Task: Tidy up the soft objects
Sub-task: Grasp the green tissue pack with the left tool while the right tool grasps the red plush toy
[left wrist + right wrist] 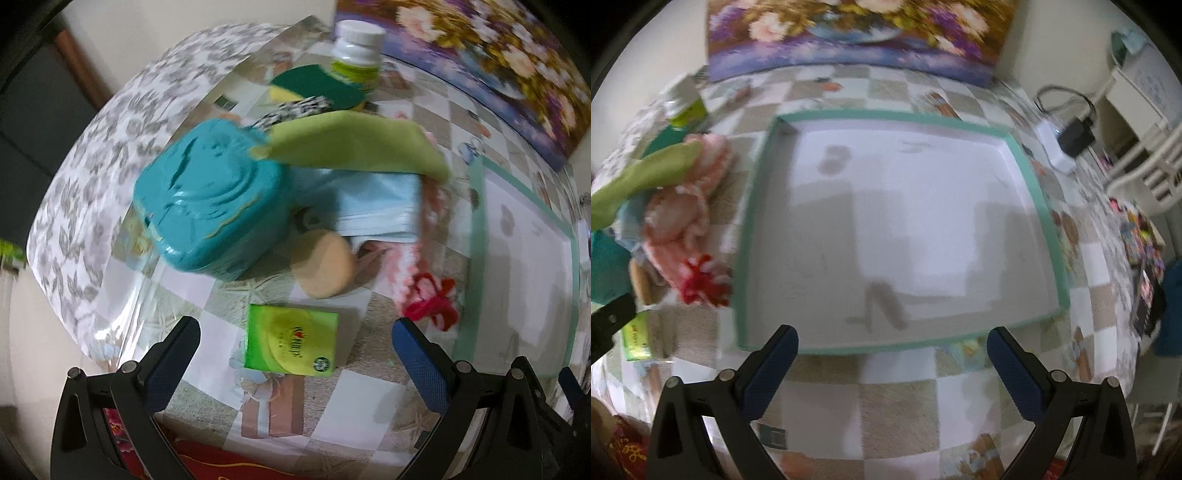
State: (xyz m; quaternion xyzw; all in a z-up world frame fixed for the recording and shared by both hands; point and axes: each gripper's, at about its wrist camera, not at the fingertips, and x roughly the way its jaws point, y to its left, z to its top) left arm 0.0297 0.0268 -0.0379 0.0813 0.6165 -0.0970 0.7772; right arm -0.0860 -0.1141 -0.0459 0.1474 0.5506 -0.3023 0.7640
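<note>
In the left wrist view a pile lies on the checkered table: a green cloth (354, 142) over a light blue folded cloth (373, 206), a pink knitted piece (424, 236) with a red tassel (432, 299), a beige round sponge (323, 264) and a green-and-yellow scouring sponge (314, 86). My left gripper (295, 339) is open and empty, just above a green tissue packet (291, 339). My right gripper (892, 347) is open and empty at the near edge of a white tray with a teal rim (753, 221), which holds nothing. The green cloth (646, 177) and pink piece (683, 210) lie left of the tray.
A teal plastic box (210, 199) sits left of the pile. A white bottle (356, 51) stands at the back. A floral painting (857, 33) leans on the wall. A power strip with a plug (1060, 140) lies right of the tray. The table edge is close on the left.
</note>
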